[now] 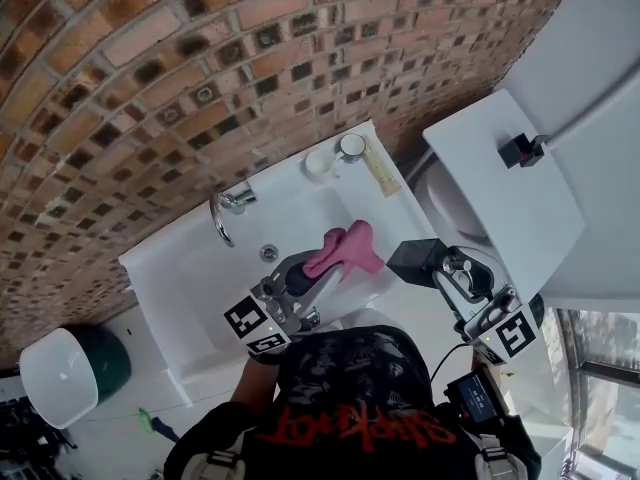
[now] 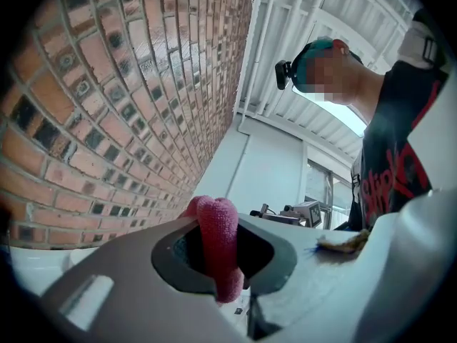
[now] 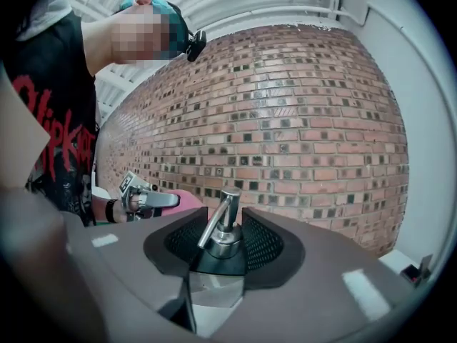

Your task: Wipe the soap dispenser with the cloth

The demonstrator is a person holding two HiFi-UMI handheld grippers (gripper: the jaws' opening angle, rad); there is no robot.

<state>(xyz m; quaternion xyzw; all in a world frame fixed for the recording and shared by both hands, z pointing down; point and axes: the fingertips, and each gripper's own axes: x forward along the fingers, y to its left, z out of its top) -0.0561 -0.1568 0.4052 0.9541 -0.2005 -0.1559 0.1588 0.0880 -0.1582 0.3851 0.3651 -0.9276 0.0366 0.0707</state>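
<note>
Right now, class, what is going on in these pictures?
A person stands over a white sink with a gripper in each hand. The left gripper is shut on a pink cloth. The right gripper is shut on the dark soap dispenser, its chrome pump upright. Both are held above the basin, close together, but the cloth does not appear to touch the dispenser yet.

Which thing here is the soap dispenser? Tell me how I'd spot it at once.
Find the white sink under the brick wall. Just past its near right corner, the right gripper holds the soap dispenser, a dark, boxy bottle. Its silver pump spout sets it apart from the soft pink cloth in the left gripper beside it.
</note>
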